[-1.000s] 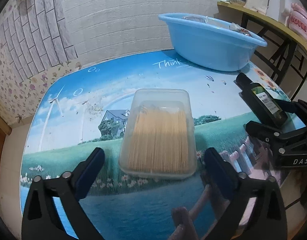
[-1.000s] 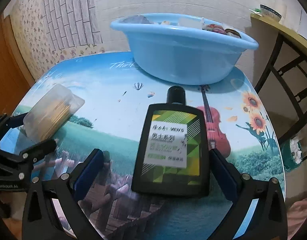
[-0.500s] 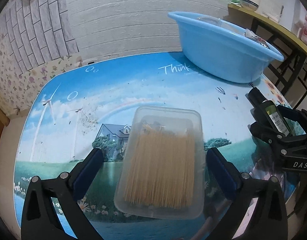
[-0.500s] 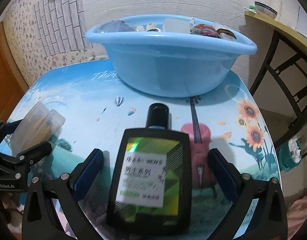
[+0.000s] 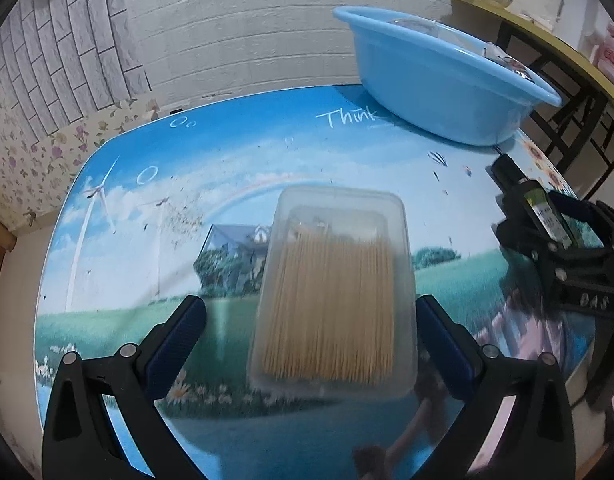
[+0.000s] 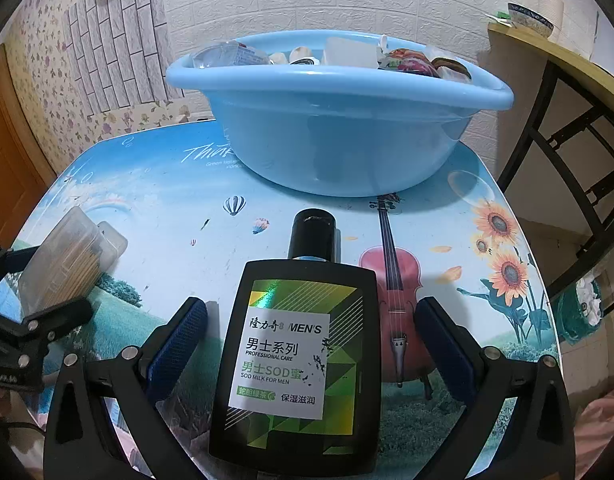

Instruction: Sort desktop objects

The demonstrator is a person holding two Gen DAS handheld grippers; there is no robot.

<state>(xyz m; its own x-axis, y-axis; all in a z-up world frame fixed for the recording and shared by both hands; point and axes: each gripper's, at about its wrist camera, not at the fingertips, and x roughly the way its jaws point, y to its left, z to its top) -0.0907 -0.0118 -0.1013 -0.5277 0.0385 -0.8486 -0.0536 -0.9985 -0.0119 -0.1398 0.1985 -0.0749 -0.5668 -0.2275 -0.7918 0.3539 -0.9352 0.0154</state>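
Observation:
A clear plastic box of toothpicks [image 5: 335, 288] lies on the picture-printed table [image 5: 267, 160]. My left gripper [image 5: 307, 312] is open around it, the box's near half between the blue pads and close to the right pad. A flat black lotion bottle [image 6: 299, 360] with a green label lies cap-forward between the open fingers of my right gripper [image 6: 307, 312], with gaps on both sides. The blue basin [image 6: 339, 140] stands at the table's far side, holding several small items. From the right wrist view the box [image 6: 67, 256] shows at far left inside the left gripper [image 6: 39, 288].
A brick-pattern wall runs right behind the basin [image 5: 447, 92]. To the right, past the table's edge, stands a black-framed side table [image 6: 567, 152] with a bowl [image 6: 531, 20] on top. The two grippers are side by side, the right gripper [image 5: 555, 240] close to the left.
Both grippers have moved forward and lower over the table. The toothpick box and the bottle now sit further in between their open fingers, and the basin is nearer.

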